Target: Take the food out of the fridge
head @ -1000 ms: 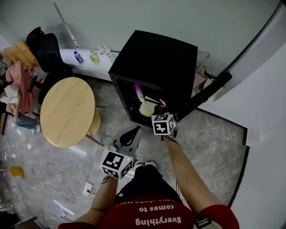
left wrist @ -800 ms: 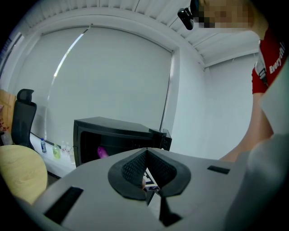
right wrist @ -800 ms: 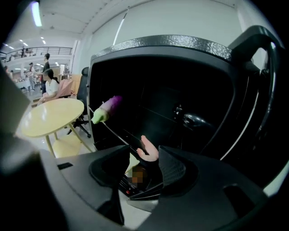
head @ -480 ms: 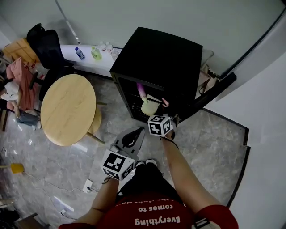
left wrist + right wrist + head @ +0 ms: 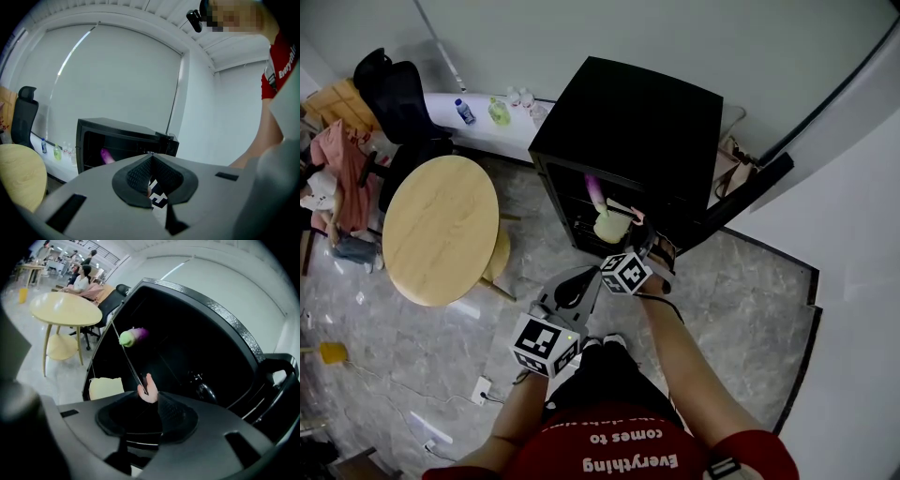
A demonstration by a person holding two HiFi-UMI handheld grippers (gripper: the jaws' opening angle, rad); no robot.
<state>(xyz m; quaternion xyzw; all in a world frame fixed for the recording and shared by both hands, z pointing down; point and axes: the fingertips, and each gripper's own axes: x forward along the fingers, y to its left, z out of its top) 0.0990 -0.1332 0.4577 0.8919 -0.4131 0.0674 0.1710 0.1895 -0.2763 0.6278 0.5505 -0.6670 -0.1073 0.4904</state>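
Rolled hard over at the wrist, the right tongs now sit with their marker cube cocked on a corner at the mouth of the fridge. Their jaws have just been closing, down to about half their spread. That looks like lining up for the first pick, with nothing out yet.

Nearest in, the left tongs hang low and parked exactly as before, jaws pinched together on nothing.

Ahead, at the right tongs' tips, a small pink piece of food sits between the jaws, up against one pad. A dark gap shows on its other side, so by my read it isn't clamped.

Beyond it a pale yellow block lies on the lower shelf. Higher and deeper in sits a purple-and-green vegetable — all three are still inside the fridge.
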